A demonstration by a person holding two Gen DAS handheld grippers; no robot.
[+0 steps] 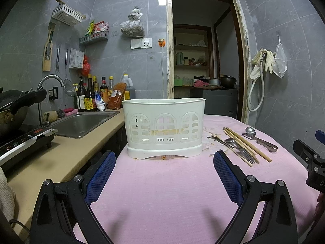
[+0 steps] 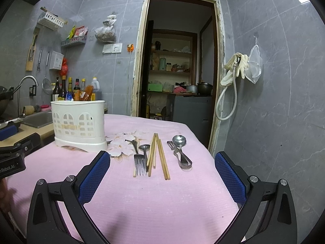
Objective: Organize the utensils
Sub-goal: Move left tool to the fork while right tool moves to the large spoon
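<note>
Utensils (image 2: 154, 156) lie lengthwise straight ahead of the right hand-held gripper (image 2: 162, 162), nearer it than the left hand-held gripper (image 1: 164, 162); both gape released, empty.

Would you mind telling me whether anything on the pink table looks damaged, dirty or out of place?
The white utensil holder carries a yellowish stain band across its front. The fork, spoon and chopsticks lie loosely overlapped beside it, not in it. Nothing looks spilled.
</note>
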